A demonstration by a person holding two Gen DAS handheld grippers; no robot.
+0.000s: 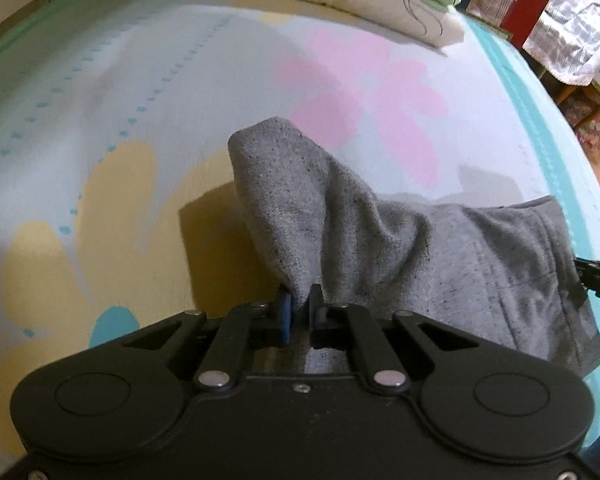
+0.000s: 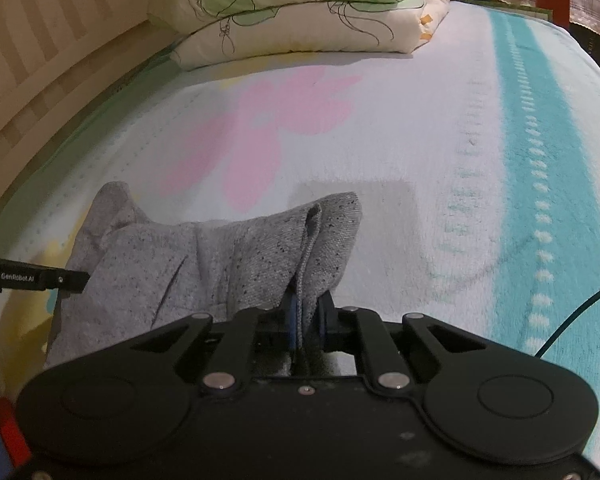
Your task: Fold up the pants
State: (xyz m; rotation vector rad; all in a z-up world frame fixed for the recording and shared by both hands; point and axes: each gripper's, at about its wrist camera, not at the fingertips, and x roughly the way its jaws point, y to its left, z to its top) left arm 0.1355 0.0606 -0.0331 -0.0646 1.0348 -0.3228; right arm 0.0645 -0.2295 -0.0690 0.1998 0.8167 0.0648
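Lying on the floral blanket (image 1: 100, 92) in front of the folded quilt (image 1: 340, 4), with both near corners lifted clear of it: grey pants (image 1: 440, 248). Pinching the corner further left of the quilt, fingers pressed together on a peak of cloth standing up above them: left gripper (image 1: 299, 308) (blue pad showing on one finger). Sagging between the two grips and bunching in soft folds, well short of the quilt: the middle of the pants. Clamping the hem corner nearer the teal stripe (image 2: 540, 184), below the quilt's right end, fingers closed tight on the seam: right gripper (image 2: 306, 322). Trailing over the blanket at far right: a dark cable (image 2: 572, 320).
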